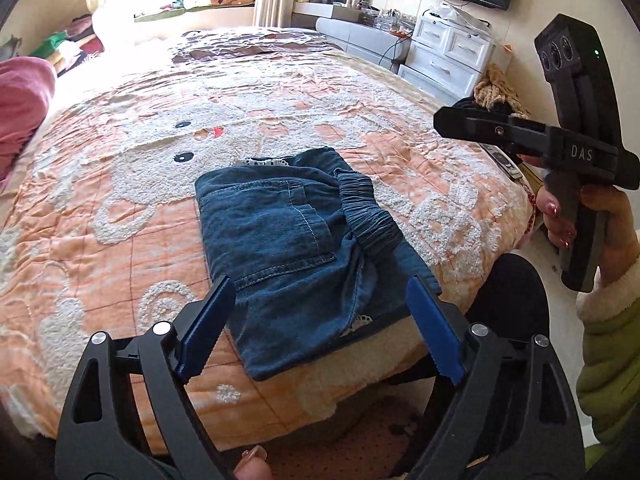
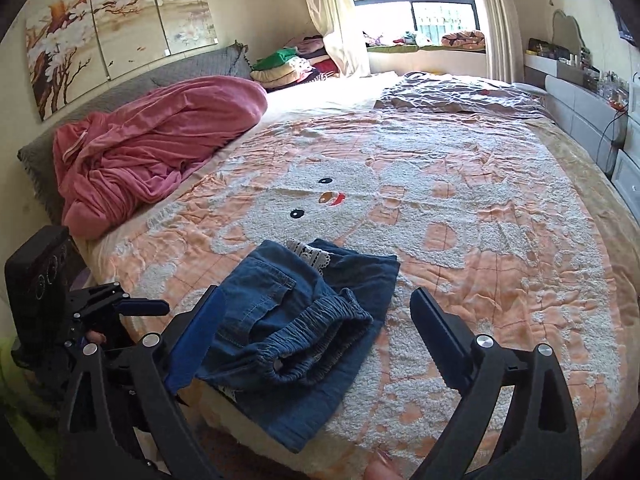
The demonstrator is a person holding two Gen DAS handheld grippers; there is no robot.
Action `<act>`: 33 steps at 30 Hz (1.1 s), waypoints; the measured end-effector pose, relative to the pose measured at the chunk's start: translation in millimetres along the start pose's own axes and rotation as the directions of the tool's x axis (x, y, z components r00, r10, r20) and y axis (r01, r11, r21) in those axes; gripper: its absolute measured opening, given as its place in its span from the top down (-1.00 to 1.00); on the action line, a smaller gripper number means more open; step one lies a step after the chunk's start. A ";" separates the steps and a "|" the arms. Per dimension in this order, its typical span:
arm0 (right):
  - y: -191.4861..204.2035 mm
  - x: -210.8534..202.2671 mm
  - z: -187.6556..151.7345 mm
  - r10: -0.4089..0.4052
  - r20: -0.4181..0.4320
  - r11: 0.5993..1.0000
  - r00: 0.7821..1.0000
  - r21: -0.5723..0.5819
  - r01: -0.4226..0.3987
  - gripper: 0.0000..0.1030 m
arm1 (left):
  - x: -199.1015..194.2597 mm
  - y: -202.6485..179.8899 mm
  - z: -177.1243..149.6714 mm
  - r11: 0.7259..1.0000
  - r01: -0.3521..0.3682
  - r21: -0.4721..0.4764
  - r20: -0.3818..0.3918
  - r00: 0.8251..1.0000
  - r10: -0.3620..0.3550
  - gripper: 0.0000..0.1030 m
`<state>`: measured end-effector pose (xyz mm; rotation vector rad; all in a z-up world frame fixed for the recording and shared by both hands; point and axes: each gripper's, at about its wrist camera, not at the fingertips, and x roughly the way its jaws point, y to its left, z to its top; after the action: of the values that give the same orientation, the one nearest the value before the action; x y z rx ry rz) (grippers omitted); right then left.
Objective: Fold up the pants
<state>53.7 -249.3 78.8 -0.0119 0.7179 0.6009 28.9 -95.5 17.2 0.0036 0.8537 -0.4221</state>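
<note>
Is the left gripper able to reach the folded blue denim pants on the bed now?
Probably yes: the left gripper is open just before the folded blue denim pants, with nothing between.

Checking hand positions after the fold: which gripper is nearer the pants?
Left. The left gripper hovers just over the near edge of the pants, jaws open and empty. The right gripper is raised off to the right side, clear of them.

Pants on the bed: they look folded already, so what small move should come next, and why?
Probably a light press to flatten the elastic waistband, which bulges up on the folded pants. Both claws, left and right, hang open, holding nothing, just short of the bundle near the bed's edge.
</note>
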 end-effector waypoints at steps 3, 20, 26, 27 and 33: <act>0.8 -7.1 -3.8 -0.036 0.029 0.999 0.999 0.012 0.036 -0.88 | -0.2 2.8 1.3 1.000 -0.015 -0.010 0.002 1.000 0.015 -0.82; -13.3 17.0 -45.4 -0.141 -0.054 0.981 0.989 0.128 0.147 -0.91 | 21.3 66.0 6.4 0.975 -0.086 -0.206 -0.043 0.996 0.079 -0.82; -19.4 34.2 -54.4 -0.086 -0.071 0.969 0.994 0.225 0.100 -0.91 | 41.3 79.6 6.8 0.961 -0.077 -0.265 -0.076 0.995 0.059 -0.82; -19.5 36.9 -53.7 -0.075 -0.071 0.969 0.995 0.231 0.090 -0.91 | 44.4 79.4 7.5 0.961 -0.078 -0.264 -0.078 0.995 0.059 -0.82; -22.1 56.3 -52.0 -0.158 -0.117 0.969 0.981 0.171 0.177 -0.89 | 61.3 76.0 8.2 0.966 -0.087 -0.245 -0.094 0.993 0.066 -0.82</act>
<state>66.6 -249.8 0.1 0.0650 0.8600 0.3734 98.0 -49.2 -34.7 -0.1779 0.9831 -0.2415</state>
